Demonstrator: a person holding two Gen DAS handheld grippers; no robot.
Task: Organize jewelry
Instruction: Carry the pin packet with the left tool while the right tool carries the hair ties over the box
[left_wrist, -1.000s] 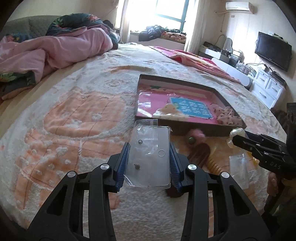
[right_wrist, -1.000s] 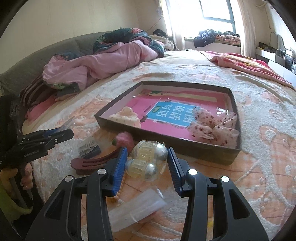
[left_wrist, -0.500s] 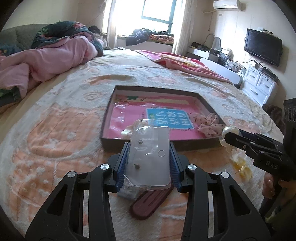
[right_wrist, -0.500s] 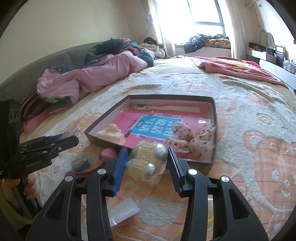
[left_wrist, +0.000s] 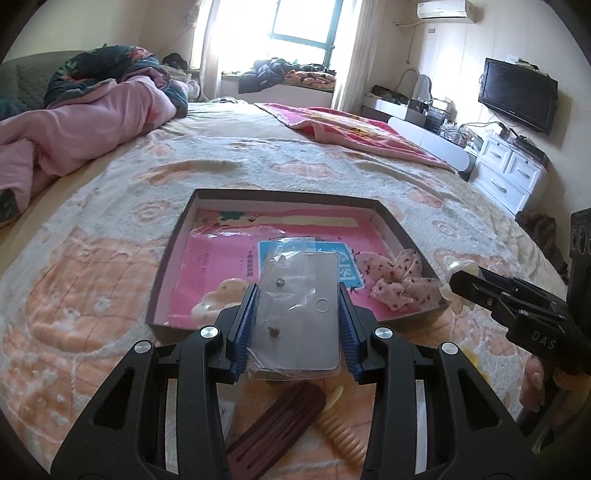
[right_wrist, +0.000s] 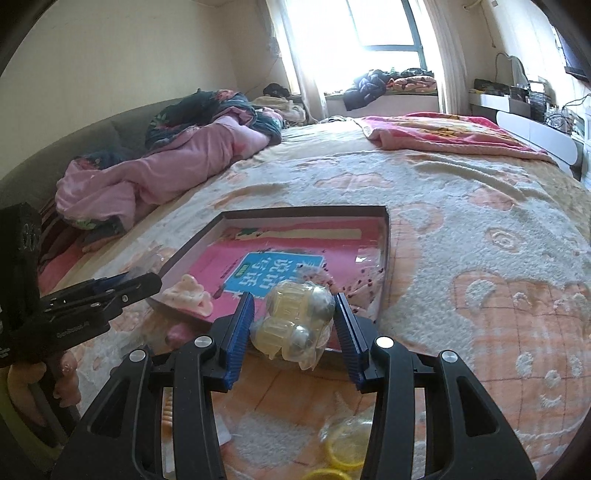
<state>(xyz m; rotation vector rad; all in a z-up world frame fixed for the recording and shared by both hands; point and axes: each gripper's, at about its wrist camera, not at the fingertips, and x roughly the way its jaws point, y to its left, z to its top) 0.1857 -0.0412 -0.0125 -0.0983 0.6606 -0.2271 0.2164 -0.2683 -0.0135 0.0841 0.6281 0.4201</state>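
My left gripper (left_wrist: 297, 314) is shut on a clear plastic earring card (left_wrist: 299, 317) with two small studs, held above the near edge of a dark shallow box (left_wrist: 173, 254) with a pink lining. My right gripper (right_wrist: 293, 325) is shut on a clear bag of yellowish and silver beads (right_wrist: 295, 325), held over the box's near right corner (right_wrist: 384, 295). The right gripper also shows in the left wrist view (left_wrist: 458, 280), and the left one in the right wrist view (right_wrist: 147, 284). In the box lie a cream hair clip (left_wrist: 218, 299) and a spotted pink scrunchie (left_wrist: 399, 277).
A maroon hair clip (left_wrist: 273, 428) and a cream comb clip (left_wrist: 340, 432) lie on the bedspread below the left gripper. Yellow rings in a bag (right_wrist: 343, 446) lie near the right gripper. Pink bedding (left_wrist: 74, 129) is piled at the far left; a dresser (left_wrist: 509, 173) stands right.
Both grippers have moved forward with their loads, from over the bedspread in front of the box to over its near edge. The left gripper has also shifted right.
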